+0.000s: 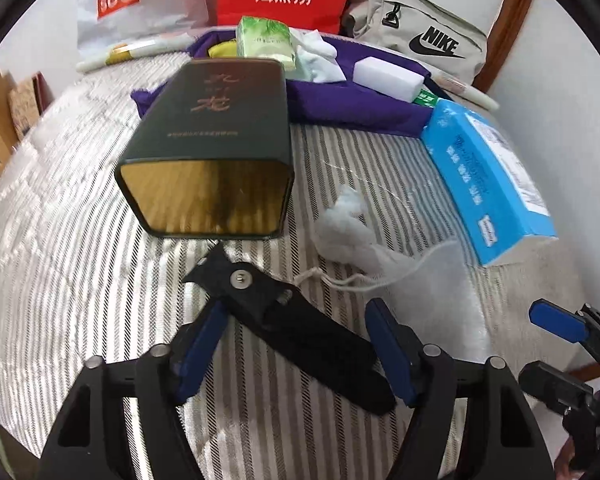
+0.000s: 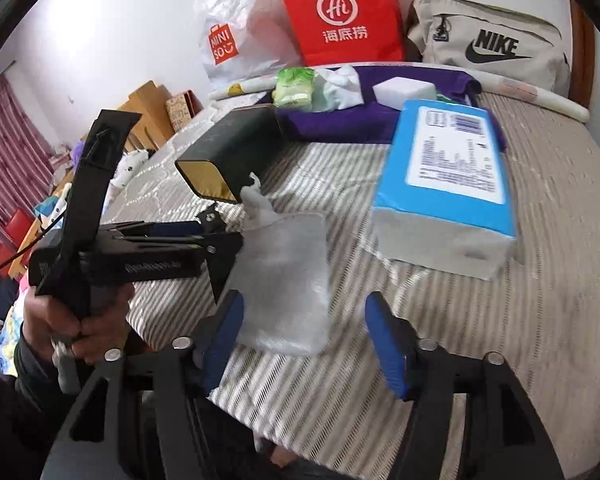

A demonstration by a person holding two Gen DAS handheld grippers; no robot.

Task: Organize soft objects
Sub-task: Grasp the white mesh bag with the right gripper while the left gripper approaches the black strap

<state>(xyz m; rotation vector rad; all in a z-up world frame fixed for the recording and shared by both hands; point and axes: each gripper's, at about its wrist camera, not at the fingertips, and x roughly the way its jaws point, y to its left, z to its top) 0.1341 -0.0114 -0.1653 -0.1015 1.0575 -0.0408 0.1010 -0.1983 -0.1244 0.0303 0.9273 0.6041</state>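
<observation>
Jaws gape over crinkled translucent pouch (image 2: pixel 284 280).

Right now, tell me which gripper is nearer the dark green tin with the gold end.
Left. The left gripper sits open just below the dark green tin, over a black strap. The right gripper is farther off, open beside the white mesh pouch.

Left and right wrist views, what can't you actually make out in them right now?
- Dark tin, both views: its far end is out of sight behind its own body.
- White mesh pouch, right wrist view: its contents are blurred by the mesh.
- Black strap, left wrist view: its near end is hidden behind the left gripper.
- Purple cloth, both views: partly covered by packs and a white block.
- Blue tissue pack: small print unreadable, motion blur.
</observation>
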